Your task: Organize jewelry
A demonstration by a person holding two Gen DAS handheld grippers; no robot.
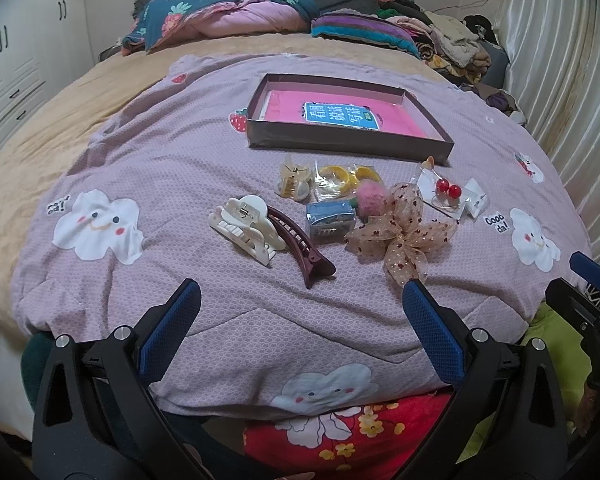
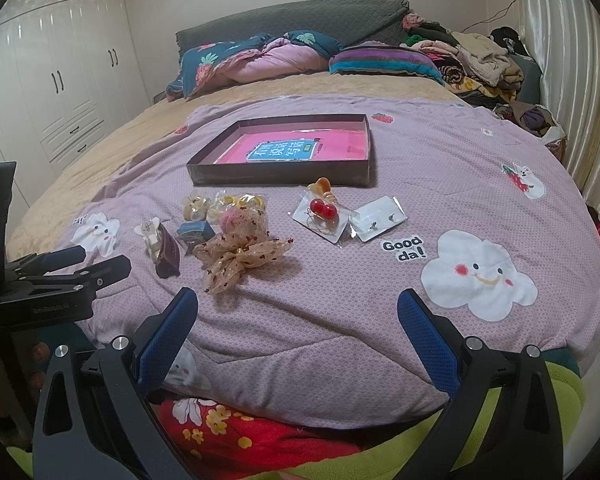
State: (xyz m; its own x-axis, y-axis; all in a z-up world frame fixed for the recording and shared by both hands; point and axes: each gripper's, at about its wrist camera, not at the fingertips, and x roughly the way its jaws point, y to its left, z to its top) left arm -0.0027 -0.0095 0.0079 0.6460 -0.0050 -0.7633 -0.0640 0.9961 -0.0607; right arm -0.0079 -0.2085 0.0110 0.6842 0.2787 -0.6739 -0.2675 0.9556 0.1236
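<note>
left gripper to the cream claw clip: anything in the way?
Nothing visible. The left gripper, jaws open, has only bare quilt before the cream claw clip. The maroon clip lies against its right side.

Shallow dark box [image 1: 352,146] open on quilt, pink book flat inside; before it, loose cluster: cream claw clip [image 1: 246,228] touching maroon clip [image 1: 300,246]; gauzy bow [image 1: 400,232]; red bead earrings [image 1: 448,190] on card; yellow rings [image 1: 336,178] bagged.

right gripper [image 2: 298,304] blue pads spread wide, nothing held, bottom centre | left gripper [image 2: 80,264] at left edge | dark shallow cardboard box [image 2: 280,174] with pink booklet [image 2: 296,148] upper centre | sheer beige spotted bow [image 2: 240,256], red cherry earrings on card [image 2: 324,212] mid-frame on lilac cloud-print quilt [image 2: 380,288]
</note>
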